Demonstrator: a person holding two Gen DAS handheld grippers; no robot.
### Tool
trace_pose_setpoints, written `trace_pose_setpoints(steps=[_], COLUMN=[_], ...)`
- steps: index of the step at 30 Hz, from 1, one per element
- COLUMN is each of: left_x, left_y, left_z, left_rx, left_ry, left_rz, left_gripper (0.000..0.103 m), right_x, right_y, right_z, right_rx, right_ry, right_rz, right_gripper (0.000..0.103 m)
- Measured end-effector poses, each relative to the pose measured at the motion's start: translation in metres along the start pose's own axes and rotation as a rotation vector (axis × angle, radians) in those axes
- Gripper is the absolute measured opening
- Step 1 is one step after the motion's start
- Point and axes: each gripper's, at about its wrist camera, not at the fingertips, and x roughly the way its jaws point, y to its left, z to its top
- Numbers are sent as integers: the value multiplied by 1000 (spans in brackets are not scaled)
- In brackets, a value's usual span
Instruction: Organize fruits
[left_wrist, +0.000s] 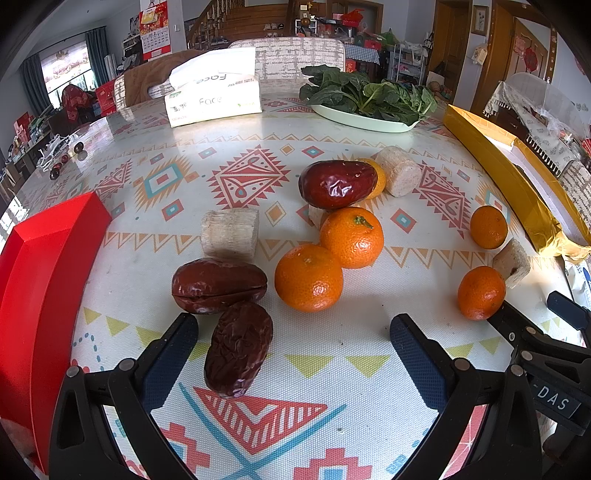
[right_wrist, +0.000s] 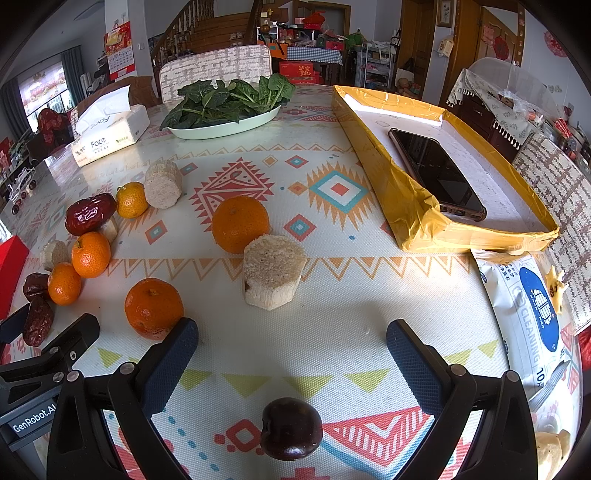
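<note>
Both sets of jaws wide open, empty. Wrinkled red date (left_wrist: 238, 349) lying on counter (left_wrist: 332, 354) just beside left gripper (left_wrist: 293, 360): light, soft, slippery-skinned; best pinched gently across its middle.

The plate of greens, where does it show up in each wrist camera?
Left wrist: plate of greens sits top centre-right, right of the tissue box.
Right wrist: plate of greens sits upper left of centre, right of the tissue box.
Shared landmark: the tissue box, left of the plate in both.
</note>
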Motion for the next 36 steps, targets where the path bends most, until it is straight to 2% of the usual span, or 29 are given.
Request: trace_pose_setpoints(steps=[22,25,29,32,36], left_x=[0,-6,-11,-13,-19], left_y=[0,0,2,3,3], left_z=[0,-6,-12,-15,-24], left_rx=[0,43,78,102,122], left_ry=[1,15,43,45,45], left_rz=[-2,-32,-51,-70,-84], left_gripper=[103,103,103,103,103], right_x=[-4,-7,-7,-9,-12], right_y=[2,2,6,5,6], right_z=[-2,-1,3,3,-5], right_rx=[0,-1,-30,-24,-14], right_ry=[0,20,96,106,59], right_rz=[0,6,29,29,19], right_gripper=[103,103,103,103,103])
